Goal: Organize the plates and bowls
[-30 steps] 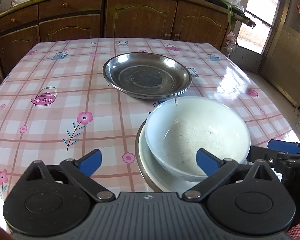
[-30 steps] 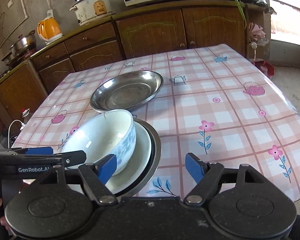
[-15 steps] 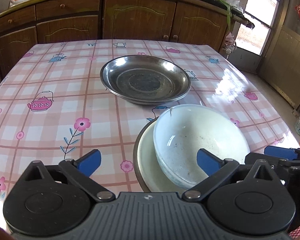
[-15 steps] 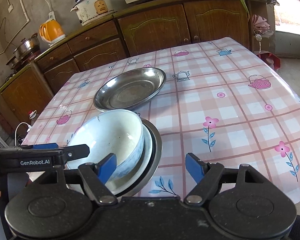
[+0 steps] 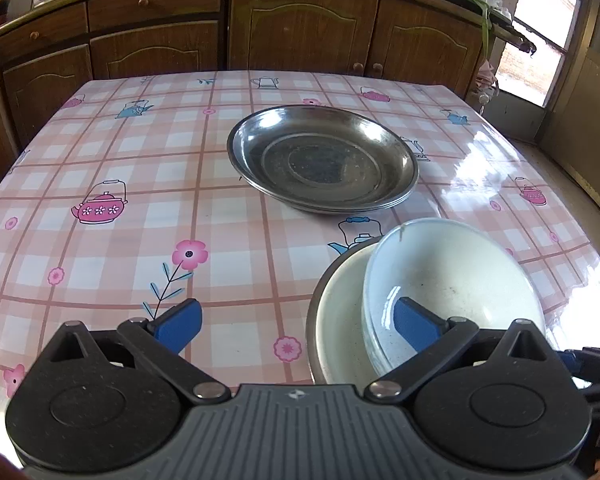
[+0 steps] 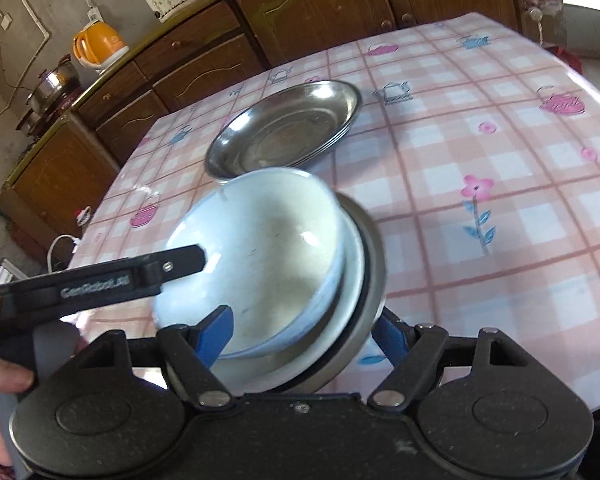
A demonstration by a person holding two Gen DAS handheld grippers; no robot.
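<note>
**Caller:** Steel and white ceramic in front of you. The white bowl (image 6: 260,256) sits inside a white plate (image 6: 350,280), and that plate sits in a metal dish (image 6: 370,276), all at the near edge of the desk (image 5: 148,184). It looks tilted in your right-side view, with the bowl leaning to one side of the plate.

**Analyst:** And you've got your right hand-held gripper (image 6: 304,330) straddling the near rim of that stack, one blue finger inside the bowl, the other outside the metal dish. The fingers are spread wide. Whether they're pinching anything yet, I can't tell.

**Caller:** Your left hand-held gripper (image 5: 296,324) is spread apart too, with one finger (image 5: 414,322) in front of the bowl's rim and the other over bare tablecloth. It's holding nothing.

**Analyst:** My guess is you're coming in from both sides because a nested stack slides apart if you lift it from one edge only.

**Caller:** What's in the containers?

**Analyst:** No food that I can see, only a few dark specks in the bowl. Further back, the stack of metal plates (image 5: 324,160) sits flat mid-desk, its top plate holding nothing either. That's probably where the near dish belongs, once you lift the bowl and white plate out.
</note>
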